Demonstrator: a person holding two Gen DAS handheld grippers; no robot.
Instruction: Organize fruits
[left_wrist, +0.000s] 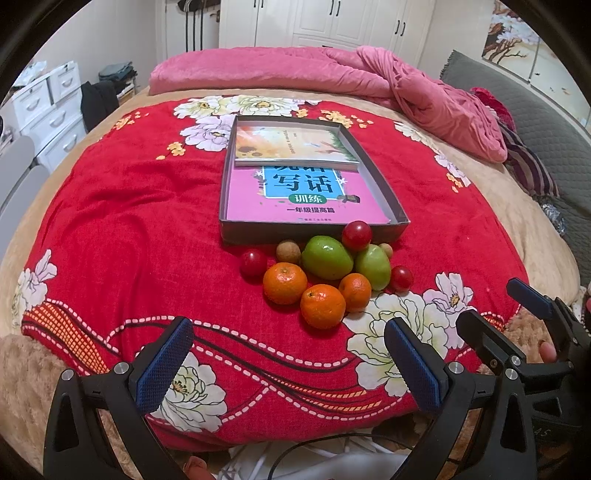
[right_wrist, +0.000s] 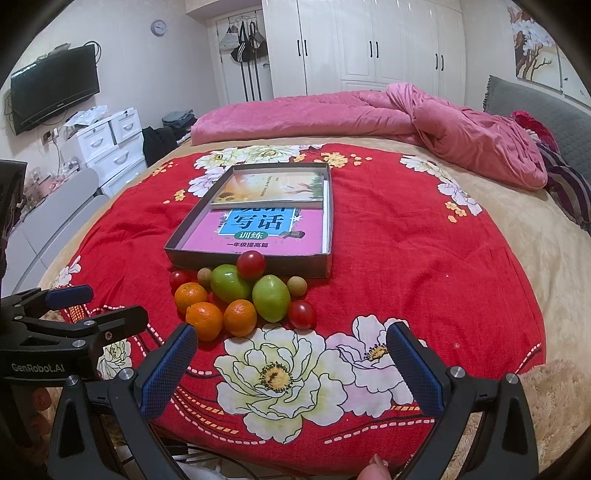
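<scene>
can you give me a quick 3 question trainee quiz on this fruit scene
1. True or false: the oranges already lie inside the box.
2. How many green fruits sit in the pile?
3. What lies in the box? A) books B) fruit C) nothing

Key:
1. False; they lie on the red cloth in front of it.
2. Two.
3. A; two books.

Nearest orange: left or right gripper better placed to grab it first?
Left, probably. The nearest orange sits ahead between the open jaws of the left gripper; for the right gripper, also open, it lies off toward the left finger.
</scene>
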